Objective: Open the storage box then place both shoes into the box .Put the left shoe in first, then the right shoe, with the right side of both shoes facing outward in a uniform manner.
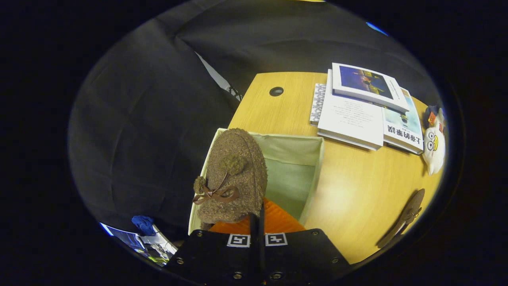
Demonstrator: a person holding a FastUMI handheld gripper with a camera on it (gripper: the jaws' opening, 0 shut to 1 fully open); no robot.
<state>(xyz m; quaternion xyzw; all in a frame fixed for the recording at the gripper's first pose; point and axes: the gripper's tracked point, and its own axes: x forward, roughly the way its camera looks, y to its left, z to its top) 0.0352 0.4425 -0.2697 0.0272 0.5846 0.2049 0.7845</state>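
Over open storage box [313, 167], fingers [257, 222] nearly closed, pinching brown fuzzy shoe [234, 178]; second shoe [405, 218] on table [357, 198]

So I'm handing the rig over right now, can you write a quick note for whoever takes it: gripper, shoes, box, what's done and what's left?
Gripper: fingers closed together on the heel edge of the fuzzy brown slipper with the bow and pompoms, holding it over the box.
Pale green fabric storage box: open on the wooden table; its visible part holds no shoe.
Second brown shoe: lying on the table, right of the box, apart from it.
Done: box opened, first shoe picked up.
Left: lower and release this shoe, then fetch the second. I cannot tell which shoe is left or right; check the facing.
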